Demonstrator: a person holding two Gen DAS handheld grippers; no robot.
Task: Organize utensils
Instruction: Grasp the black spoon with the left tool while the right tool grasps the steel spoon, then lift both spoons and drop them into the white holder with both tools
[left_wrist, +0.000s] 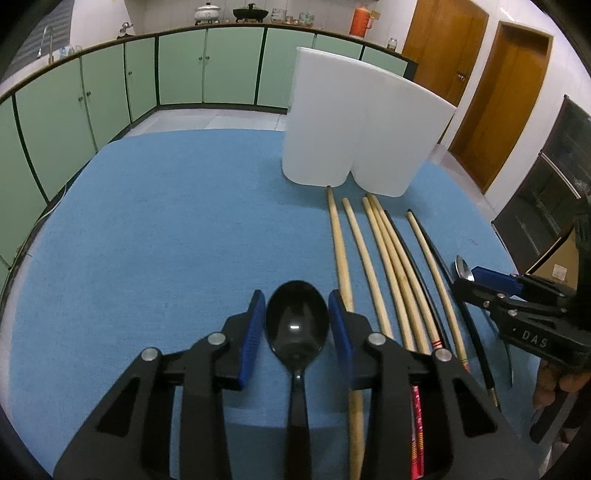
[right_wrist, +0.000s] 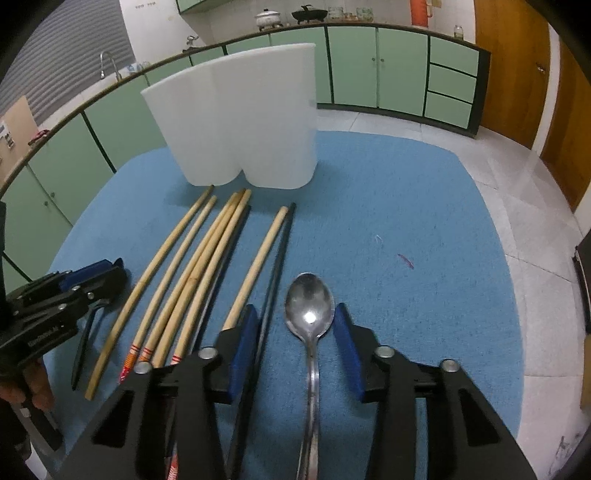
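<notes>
A black plastic spoon (left_wrist: 297, 325) lies on the blue table mat (left_wrist: 166, 229), between the open jaws of my left gripper (left_wrist: 297, 304), not clamped. A metal spoon (right_wrist: 309, 310) lies between the open jaws of my right gripper (right_wrist: 293, 319), not clamped. Several wooden and black chopsticks (left_wrist: 388, 266) lie side by side between the two spoons, also in the right wrist view (right_wrist: 199, 266). A white two-compartment holder (left_wrist: 362, 122) stands upright behind them, also in the right wrist view (right_wrist: 243, 118). The right gripper shows at the right edge (left_wrist: 480, 280), the left gripper at the left edge (right_wrist: 107, 269).
The mat's edges drop off to a tiled floor (right_wrist: 517, 184). Green cabinets (left_wrist: 110, 85) line the back. Wooden doors (left_wrist: 498, 92) stand at the right. A small red scrap (right_wrist: 405, 260) lies on the mat right of the metal spoon.
</notes>
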